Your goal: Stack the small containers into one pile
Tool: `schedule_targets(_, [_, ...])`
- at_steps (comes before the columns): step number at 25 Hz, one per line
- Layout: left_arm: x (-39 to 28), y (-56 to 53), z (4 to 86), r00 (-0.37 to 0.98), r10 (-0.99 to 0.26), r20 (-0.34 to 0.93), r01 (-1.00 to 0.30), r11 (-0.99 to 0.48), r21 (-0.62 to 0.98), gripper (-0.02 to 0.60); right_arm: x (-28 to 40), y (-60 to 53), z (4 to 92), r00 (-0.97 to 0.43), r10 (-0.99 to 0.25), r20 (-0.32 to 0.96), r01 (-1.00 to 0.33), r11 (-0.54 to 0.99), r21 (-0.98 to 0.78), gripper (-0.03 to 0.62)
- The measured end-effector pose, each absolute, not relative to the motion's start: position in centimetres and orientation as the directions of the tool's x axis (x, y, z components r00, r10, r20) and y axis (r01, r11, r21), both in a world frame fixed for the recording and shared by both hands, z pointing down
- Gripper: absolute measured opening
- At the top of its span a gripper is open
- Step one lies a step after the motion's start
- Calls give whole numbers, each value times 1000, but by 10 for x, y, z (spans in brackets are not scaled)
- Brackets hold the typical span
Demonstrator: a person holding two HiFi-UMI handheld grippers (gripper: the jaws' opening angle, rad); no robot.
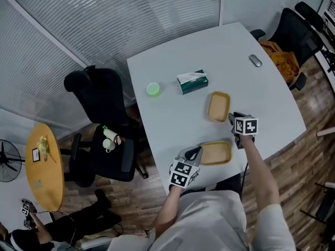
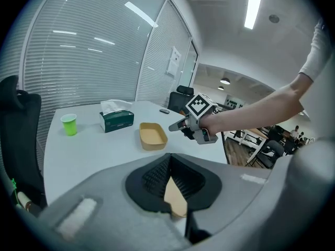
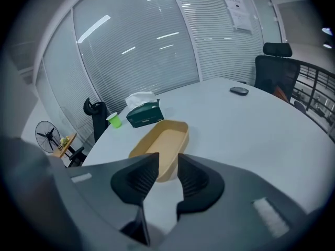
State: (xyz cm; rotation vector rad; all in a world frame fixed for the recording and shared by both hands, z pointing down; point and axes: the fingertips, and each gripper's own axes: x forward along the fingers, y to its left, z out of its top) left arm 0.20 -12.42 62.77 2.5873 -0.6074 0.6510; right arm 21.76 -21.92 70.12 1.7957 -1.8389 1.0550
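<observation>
Left tongs clamped shut on the rim of the near container, at its left end. That container is at the table edge closest to the person.

Right tongs open, nothing pinched. Tips just short of the far container, which sits flat on the table, apart from the near one.

Progress: nothing stacked yet, the two containers are separate. Left to do: lift one and nest it in the other.

Both are open side up. In the head view the near one's long axis runs left-right and the far one's runs away from the person, roughly crossways. Probably needs a turn to line up.
</observation>
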Motion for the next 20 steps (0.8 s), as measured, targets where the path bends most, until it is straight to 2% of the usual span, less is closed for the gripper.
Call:
schedule_targets(6, [25, -131, 632, 794, -286, 536, -488, -825, 283, 6, 228, -235, 716, -138, -677, 723, -950, -117, -291, 110])
schedule_targets(20, [20, -155, 646, 766, -323, 556, -550, -777, 307, 6, 234, -263, 747, -96, -610, 787, -953, -173, -251, 93])
